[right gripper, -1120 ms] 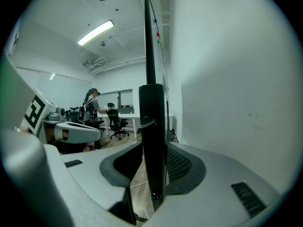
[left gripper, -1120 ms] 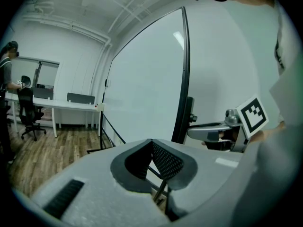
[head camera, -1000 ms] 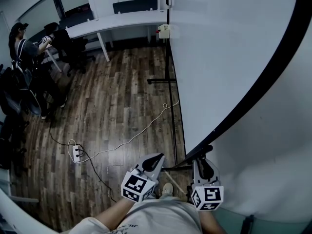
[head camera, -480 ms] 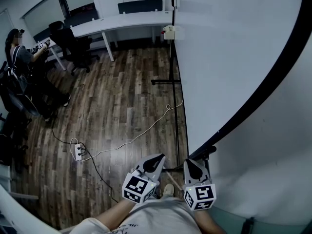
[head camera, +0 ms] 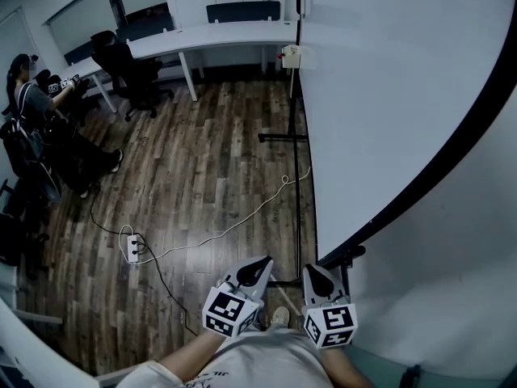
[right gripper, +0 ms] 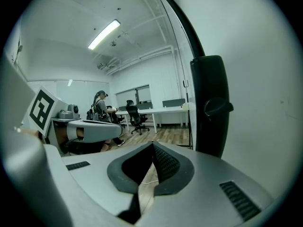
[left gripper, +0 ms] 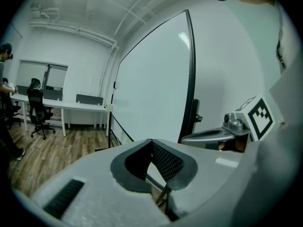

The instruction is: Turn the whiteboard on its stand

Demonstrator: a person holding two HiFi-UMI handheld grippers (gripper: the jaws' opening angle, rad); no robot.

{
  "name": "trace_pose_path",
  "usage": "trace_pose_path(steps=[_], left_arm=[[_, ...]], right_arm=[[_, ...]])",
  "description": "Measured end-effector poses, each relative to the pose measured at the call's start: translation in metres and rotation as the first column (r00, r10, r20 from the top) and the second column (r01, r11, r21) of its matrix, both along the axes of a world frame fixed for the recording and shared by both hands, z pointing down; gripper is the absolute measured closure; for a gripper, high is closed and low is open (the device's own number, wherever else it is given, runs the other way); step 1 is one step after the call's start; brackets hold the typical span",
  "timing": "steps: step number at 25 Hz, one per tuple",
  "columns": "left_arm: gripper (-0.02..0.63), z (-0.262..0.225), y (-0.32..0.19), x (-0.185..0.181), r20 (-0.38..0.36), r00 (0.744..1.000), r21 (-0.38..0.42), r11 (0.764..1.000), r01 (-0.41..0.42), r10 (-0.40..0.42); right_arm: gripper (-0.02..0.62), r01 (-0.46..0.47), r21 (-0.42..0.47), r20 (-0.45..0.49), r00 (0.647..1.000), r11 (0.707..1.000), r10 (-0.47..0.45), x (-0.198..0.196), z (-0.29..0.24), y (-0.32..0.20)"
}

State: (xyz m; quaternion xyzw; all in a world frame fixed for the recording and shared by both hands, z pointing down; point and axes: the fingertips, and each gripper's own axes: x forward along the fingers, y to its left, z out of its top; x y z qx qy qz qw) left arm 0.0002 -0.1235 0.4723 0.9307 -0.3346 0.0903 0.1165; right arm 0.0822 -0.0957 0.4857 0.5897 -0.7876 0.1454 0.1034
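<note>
Board: we find the whiteboard (head camera: 388,95) upright on its stand (head camera: 300,192). Its white face looks toward the room, and a black frame runs along its near edge. It fills the upper right of the head view.
Bracket: a black bracket (head camera: 347,255) with a knob sits at the board's near lower corner, against the wall (head camera: 452,281).
Left gripper: the left gripper (head camera: 261,263) has its jaws closed tip to tip with nothing between them. It is held low and points ahead over the floor (head camera: 202,160), beside the stand's near foot and apart from the board.
Right gripper: the right gripper (head camera: 313,273) has its jaws pressed together and is empty. Its tip lies just left of the bracket. In the right gripper view the bracket stands just right of the jaws, not between them. We cannot tell whether they touch.
Floor: dark wood planks. A white cable (head camera: 234,225) runs from a power strip (head camera: 129,249) toward the stand.
Background: a long white desk (head camera: 210,35) stands at the far wall with a black chair (head camera: 121,63) at it. A person (head camera: 32,95) sits at the far left.
</note>
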Motion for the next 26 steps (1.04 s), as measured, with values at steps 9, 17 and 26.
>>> trace_pose_path(steps=[9, 17, 26], left_arm=[[0.595, 0.002, 0.002, -0.001, -0.002, 1.000, -0.001, 1.000, 0.000, 0.000], [0.595, 0.001, 0.005, -0.002, -0.001, 1.000, -0.004, 1.000, -0.002, 0.002], [0.595, 0.000, 0.005, -0.008, 0.000, 1.000, -0.005, 1.000, 0.008, -0.008]], right_arm=[[0.589, 0.030, -0.010, 0.003, 1.000, 0.999, -0.030, -0.009, 0.002, -0.002], [0.589, 0.048, -0.008, 0.003, 0.999, 0.999, -0.048, -0.014, -0.001, -0.002], [0.589, 0.072, -0.007, -0.010, 0.997, 0.997, -0.072, -0.022, -0.001, -0.001]])
